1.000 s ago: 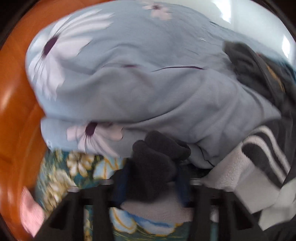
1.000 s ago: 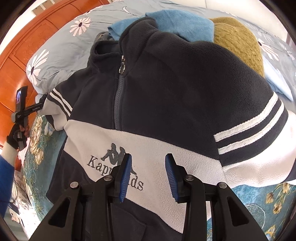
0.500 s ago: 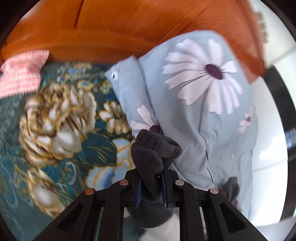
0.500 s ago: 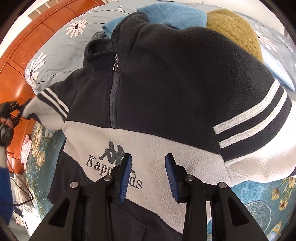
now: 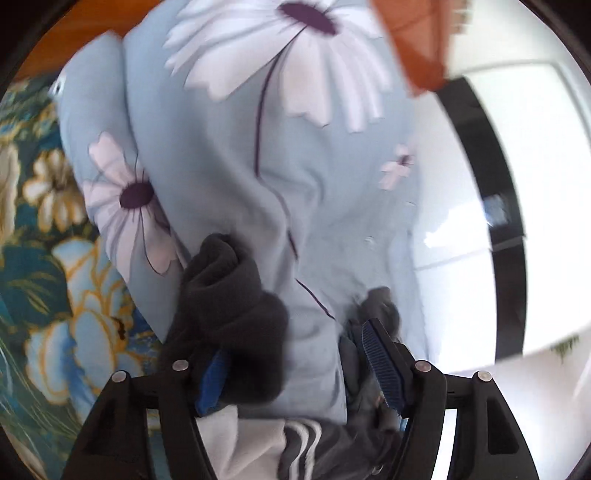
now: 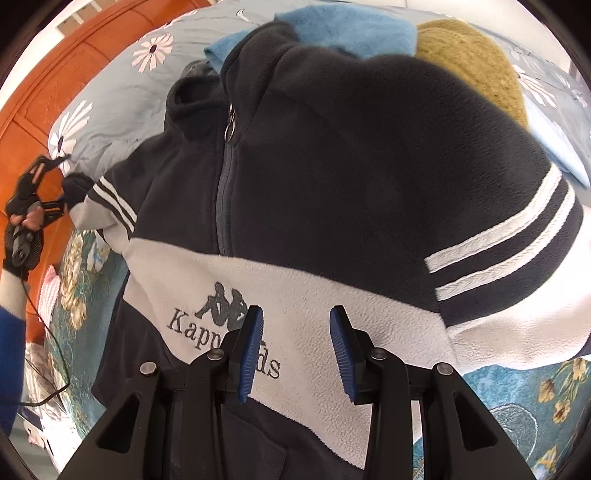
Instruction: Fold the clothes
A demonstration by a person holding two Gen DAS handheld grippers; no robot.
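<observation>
A dark fleece zip jacket (image 6: 332, 147) with a grey chest band and white stripes lies spread on the bed. My right gripper (image 6: 295, 350) hovers open over the grey band near the logo, holding nothing. My left gripper (image 5: 295, 354) is open. The jacket's dark sleeve cuff (image 5: 229, 295) rests bunched against its left finger pad, and the striped sleeve (image 5: 295, 443) lies below. The left gripper also shows at the left edge of the right wrist view (image 6: 48, 184), next to the sleeve end.
A light blue quilt with white daisies (image 5: 295, 166) lies behind the cuff. A blue garment (image 6: 351, 29) and a mustard knit (image 6: 472, 70) lie beyond the jacket. Teal floral bedsheet (image 5: 44, 277) and an orange wooden headboard (image 6: 55, 74) are at the left.
My left gripper has opened its jaws and let go of the sleeve cuff it was pinching, and its view has swung toward the quilt. The right gripper has stayed open over the jacket.
</observation>
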